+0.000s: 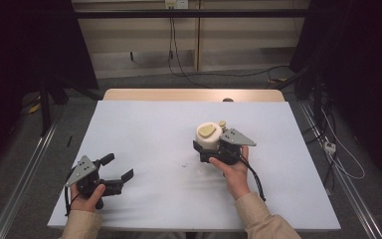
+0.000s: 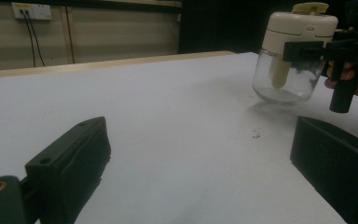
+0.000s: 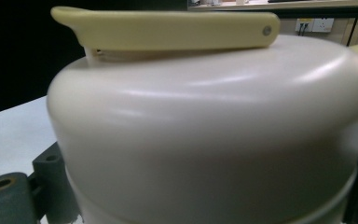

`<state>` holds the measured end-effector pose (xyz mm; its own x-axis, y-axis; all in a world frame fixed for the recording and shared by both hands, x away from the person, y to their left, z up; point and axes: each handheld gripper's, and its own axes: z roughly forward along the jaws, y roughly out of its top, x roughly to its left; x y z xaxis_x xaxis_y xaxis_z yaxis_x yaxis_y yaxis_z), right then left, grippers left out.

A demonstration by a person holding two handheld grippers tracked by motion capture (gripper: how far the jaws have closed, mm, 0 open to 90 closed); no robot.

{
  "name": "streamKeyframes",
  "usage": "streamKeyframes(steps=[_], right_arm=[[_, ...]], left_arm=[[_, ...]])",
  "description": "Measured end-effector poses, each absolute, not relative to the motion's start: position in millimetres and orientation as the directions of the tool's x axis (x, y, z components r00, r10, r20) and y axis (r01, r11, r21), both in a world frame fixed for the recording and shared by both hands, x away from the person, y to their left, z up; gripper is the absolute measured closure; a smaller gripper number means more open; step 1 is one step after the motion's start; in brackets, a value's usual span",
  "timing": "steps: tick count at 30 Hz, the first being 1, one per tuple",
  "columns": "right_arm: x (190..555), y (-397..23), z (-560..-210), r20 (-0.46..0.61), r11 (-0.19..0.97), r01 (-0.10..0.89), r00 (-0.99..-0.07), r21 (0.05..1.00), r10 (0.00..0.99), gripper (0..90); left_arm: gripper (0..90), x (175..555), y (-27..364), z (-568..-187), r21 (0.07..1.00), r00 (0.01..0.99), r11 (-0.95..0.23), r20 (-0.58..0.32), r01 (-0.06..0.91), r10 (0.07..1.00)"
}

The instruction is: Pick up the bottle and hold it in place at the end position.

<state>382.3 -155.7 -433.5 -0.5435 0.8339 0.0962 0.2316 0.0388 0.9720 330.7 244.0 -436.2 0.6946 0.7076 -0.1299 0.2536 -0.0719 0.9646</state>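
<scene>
Partly hidden jar (image 1: 208,135) in right gripper (image 1: 205,148)

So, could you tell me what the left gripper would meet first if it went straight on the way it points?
Probably nothing: the left gripper faces bare table; the jar sits off to the right.

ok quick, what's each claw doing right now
Left claw: open, holding nothing, low over the table.
Right claw: shut on the jar just under its cream lid, jar tilted and lifted.

White-topped table (image 1: 144,124), small speck (image 1: 184,165)
</scene>
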Motion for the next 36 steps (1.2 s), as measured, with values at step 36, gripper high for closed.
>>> streamKeyframes(steps=[36], right_arm=[[401,-141,-438,0.105,0.04,0.243,-0.556,0.969,0.824,6.7]], left_arm=[[4.3,331,245,-437,0.963,0.693,-0.071,-0.135,0.26,0.708]])
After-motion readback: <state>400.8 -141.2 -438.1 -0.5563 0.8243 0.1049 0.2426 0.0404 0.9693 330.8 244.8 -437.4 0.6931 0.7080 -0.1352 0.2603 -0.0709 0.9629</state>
